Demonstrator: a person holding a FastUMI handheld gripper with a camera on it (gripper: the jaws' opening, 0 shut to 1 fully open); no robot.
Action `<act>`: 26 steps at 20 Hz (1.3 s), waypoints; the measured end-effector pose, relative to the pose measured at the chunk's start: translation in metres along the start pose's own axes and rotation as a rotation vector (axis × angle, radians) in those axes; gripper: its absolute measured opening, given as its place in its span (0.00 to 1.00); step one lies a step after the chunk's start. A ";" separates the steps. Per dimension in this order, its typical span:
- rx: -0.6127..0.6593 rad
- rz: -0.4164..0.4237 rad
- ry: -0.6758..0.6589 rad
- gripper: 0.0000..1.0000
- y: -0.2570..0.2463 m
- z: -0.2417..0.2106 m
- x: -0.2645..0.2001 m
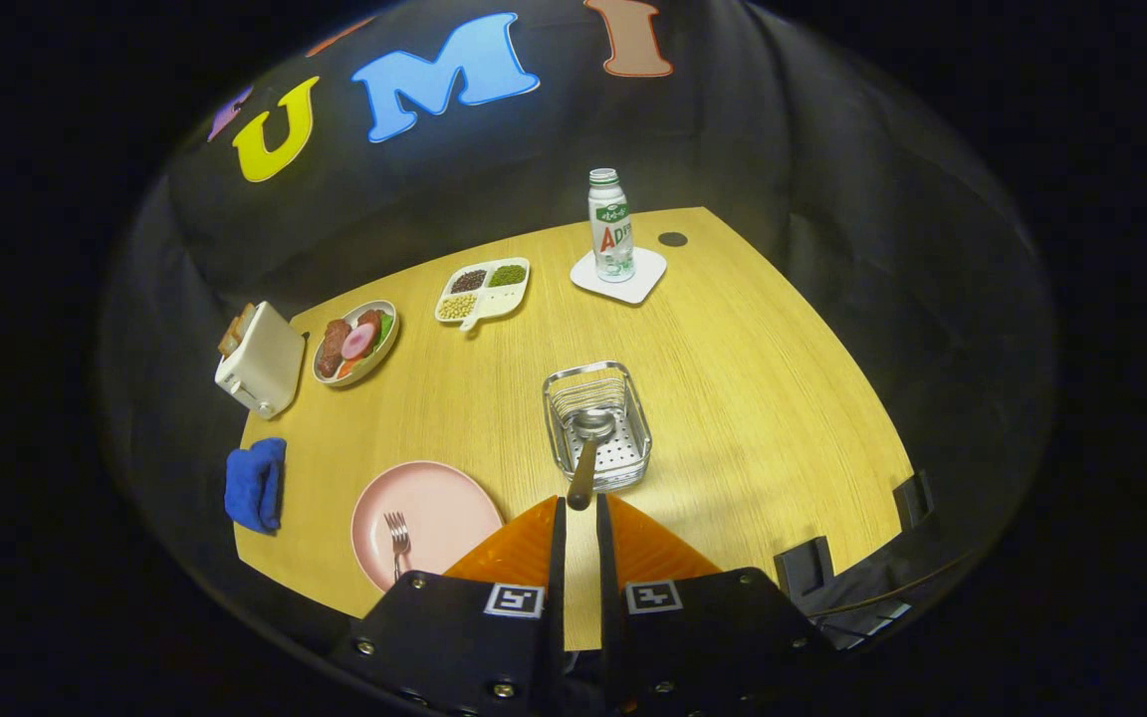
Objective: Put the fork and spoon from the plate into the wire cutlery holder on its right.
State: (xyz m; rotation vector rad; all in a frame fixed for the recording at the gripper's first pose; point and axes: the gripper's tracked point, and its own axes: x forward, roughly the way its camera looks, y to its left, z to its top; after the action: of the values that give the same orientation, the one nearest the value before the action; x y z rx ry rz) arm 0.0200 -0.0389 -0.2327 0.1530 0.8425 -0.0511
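Gripper [581,513] nearly closed, fingers pinching the spoon [588,448] by its handle end, bowl already down inside the wire cutlery holder [597,426] just ahead. Best to lower a touch, then open slowly so the handle leans on the rim. Fork [398,543] waiting on the pink plate [434,508], left of the fingers

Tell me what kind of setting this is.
Likely a staged tabletop booth mocked up as a meal table: wooden table, toaster, food plate and bottle against black cloth. The claw has its fingers closely flanking the spoon, which reaches into the wire holder.
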 end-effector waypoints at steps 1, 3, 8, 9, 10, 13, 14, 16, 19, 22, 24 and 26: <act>-0.010 0.008 -0.003 0.16 0.005 -0.002 -0.001; -0.026 0.028 -0.007 0.16 0.016 -0.005 -0.003; -0.075 0.072 0.013 0.16 0.045 -0.019 0.000; -0.083 0.082 0.019 0.16 0.051 -0.023 0.001; -0.091 0.092 0.027 0.16 0.058 -0.026 0.003; -0.121 0.122 0.058 0.16 0.078 -0.040 0.007; -0.132 0.132 0.068 0.16 0.085 -0.045 0.009; -0.153 0.153 0.091 0.16 0.099 -0.056 0.013; -0.178 0.181 0.126 0.16 0.119 -0.072 0.019; -0.203 0.202 0.158 0.16 0.135 -0.087 0.026; -0.222 0.214 0.181 0.16 0.143 -0.097 0.031; -0.237 0.225 0.208 0.16 0.151 -0.109 0.037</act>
State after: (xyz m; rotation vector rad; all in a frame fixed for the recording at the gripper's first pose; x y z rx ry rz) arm -0.0204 0.1281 -0.3141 0.0288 1.0264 0.2790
